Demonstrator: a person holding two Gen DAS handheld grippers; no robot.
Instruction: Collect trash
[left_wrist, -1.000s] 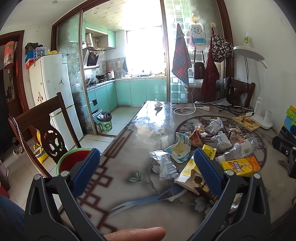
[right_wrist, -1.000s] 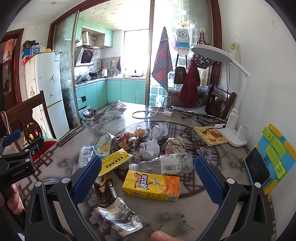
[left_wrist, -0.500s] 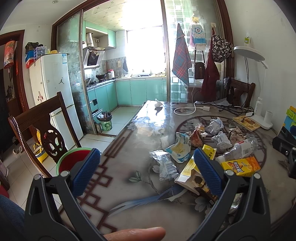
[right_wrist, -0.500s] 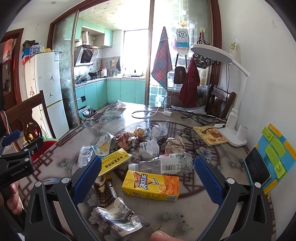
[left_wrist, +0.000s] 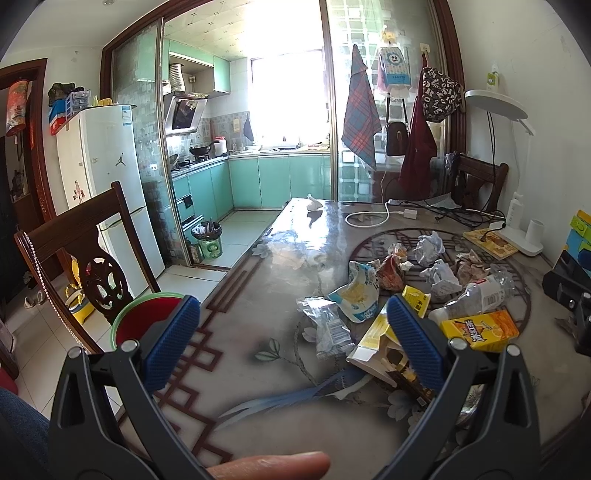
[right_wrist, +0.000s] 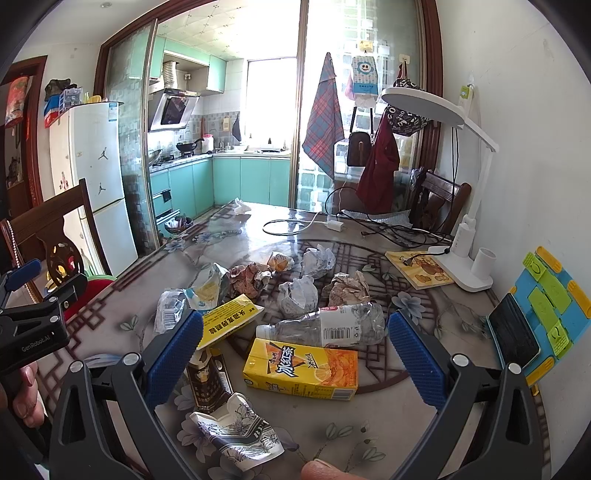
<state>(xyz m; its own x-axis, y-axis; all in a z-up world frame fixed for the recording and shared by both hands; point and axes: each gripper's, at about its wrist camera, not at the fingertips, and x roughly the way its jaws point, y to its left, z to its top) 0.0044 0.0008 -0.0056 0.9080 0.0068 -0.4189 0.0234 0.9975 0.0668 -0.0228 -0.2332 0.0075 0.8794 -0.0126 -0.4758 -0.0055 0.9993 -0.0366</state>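
Only the left view shows the red bin (left_wrist: 142, 317), lower left beside the table (left_wrist: 258, 295); only the right view shows the crumpled wrapper (right_wrist: 236, 432), bottom centre. Nothing has shifted since earlier. Left gripper (left_wrist: 291, 339) and right gripper (right_wrist: 291, 354) both gape wide, empty. The trash: a glossy carton (right_wrist: 301, 371), a clear bottle (right_wrist: 328, 326), and a paper wad (right_wrist: 297, 295) at centre frame.

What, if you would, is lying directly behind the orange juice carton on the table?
Directly behind the orange juice carton lies a crushed clear plastic bottle on its side, with crumpled paper wads farther back. Whether bottle and carton touch is unclear.
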